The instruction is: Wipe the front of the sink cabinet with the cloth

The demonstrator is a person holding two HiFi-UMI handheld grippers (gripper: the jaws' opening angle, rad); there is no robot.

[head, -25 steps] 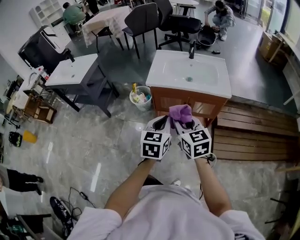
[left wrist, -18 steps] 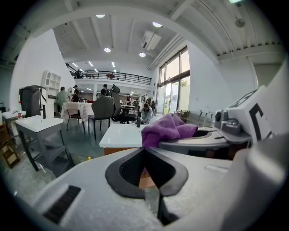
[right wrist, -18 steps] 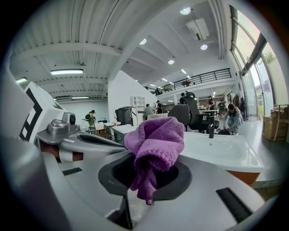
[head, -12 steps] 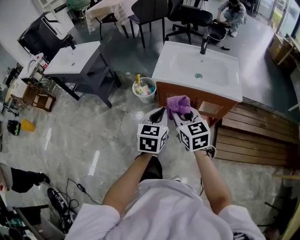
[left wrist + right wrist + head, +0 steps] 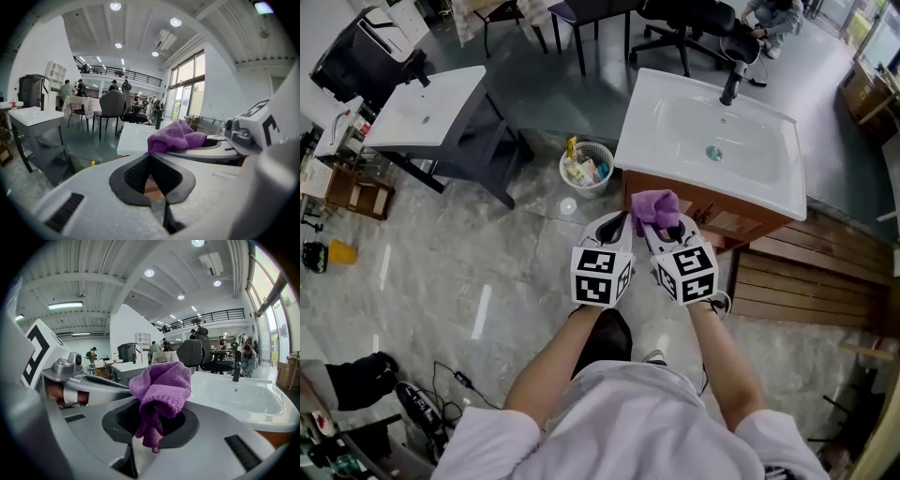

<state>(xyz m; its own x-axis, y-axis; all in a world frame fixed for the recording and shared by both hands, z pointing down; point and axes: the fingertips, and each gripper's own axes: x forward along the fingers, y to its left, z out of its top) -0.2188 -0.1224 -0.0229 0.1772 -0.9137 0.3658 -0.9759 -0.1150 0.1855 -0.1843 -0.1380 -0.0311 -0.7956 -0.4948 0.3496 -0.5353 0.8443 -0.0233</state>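
Observation:
A white sink top (image 5: 675,127) sits on a wooden cabinet whose front (image 5: 712,217) shows just under its near rim. My right gripper (image 5: 667,228) is shut on a bunched purple cloth (image 5: 654,208), held level with the cabinet's left front corner. In the right gripper view the cloth (image 5: 161,392) bulges up out of the closed jaws, with the basin (image 5: 243,399) behind it. My left gripper (image 5: 614,228) hangs right beside the right one, shut on nothing; in its own view the pads (image 5: 136,174) meet and the cloth (image 5: 176,136) shows beyond.
A small wastebasket (image 5: 584,168) with bottles stands left of the cabinet. A second sink stand (image 5: 422,108) is at the left. Wooden slats (image 5: 811,286) lie on the floor at the right. Chairs (image 5: 689,19) and a crouching person (image 5: 773,14) are behind the sink.
The view has drifted closer to the sink, which now sits further right and nearer. Both grippers stay side by side, the right one still holding the cloth.

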